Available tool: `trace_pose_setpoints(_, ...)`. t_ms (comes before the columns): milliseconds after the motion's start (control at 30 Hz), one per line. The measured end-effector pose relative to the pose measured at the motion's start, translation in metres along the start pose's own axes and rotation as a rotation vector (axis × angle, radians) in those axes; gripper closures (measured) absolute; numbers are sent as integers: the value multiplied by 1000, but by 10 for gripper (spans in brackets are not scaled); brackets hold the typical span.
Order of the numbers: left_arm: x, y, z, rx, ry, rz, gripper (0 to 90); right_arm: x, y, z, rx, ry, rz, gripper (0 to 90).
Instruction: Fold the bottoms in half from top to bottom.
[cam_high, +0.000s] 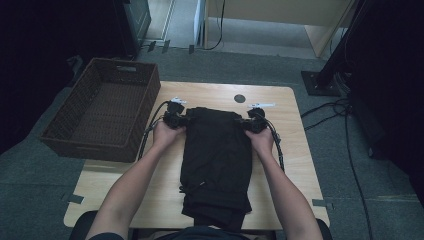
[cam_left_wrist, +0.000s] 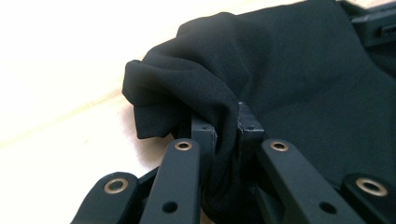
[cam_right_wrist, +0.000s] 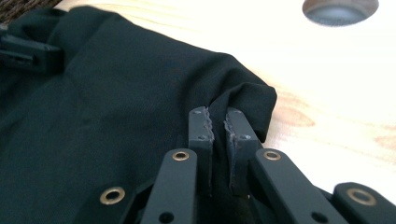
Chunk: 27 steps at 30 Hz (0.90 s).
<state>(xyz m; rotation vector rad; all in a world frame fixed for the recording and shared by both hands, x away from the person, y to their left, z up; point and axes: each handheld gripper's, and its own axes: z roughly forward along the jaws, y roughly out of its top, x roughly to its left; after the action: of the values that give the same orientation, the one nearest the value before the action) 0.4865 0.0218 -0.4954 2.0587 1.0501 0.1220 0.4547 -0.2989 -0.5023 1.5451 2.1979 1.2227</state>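
Note:
A folded black garment (cam_high: 216, 160) lies lengthwise down the middle of the wooden table (cam_high: 280, 150). My left gripper (cam_high: 176, 120) is shut on its far left corner; in the left gripper view a pinched fold of the black cloth (cam_left_wrist: 227, 116) runs between the pads. My right gripper (cam_high: 254, 124) is shut on the far right corner, where the cloth's edge (cam_right_wrist: 252, 100) is caught between the jaws in the right gripper view. Each hand is at its own side of the garment's far end.
A dark brown wicker basket (cam_high: 102, 107) stands off the table's left side, its inside bare. A round cable hole (cam_high: 240, 98) sits in the tabletop beyond the garment. Cables trail over the carpet at the right (cam_high: 345, 135).

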Motion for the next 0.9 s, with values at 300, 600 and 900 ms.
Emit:
trace_pose_setpoints(300,2,24,-19,-84,25,-12,822,8,30,-11,-43,-8,-38,834)
trace_pose_setpoints(600,1,76,-68,-283,71,59,824,30,96,-47,-202,-51,-153,834)
trace_pose_setpoints(900,-8,34,-76,-251,32,76,841,41,64,-58,-170,-44,-196,844)
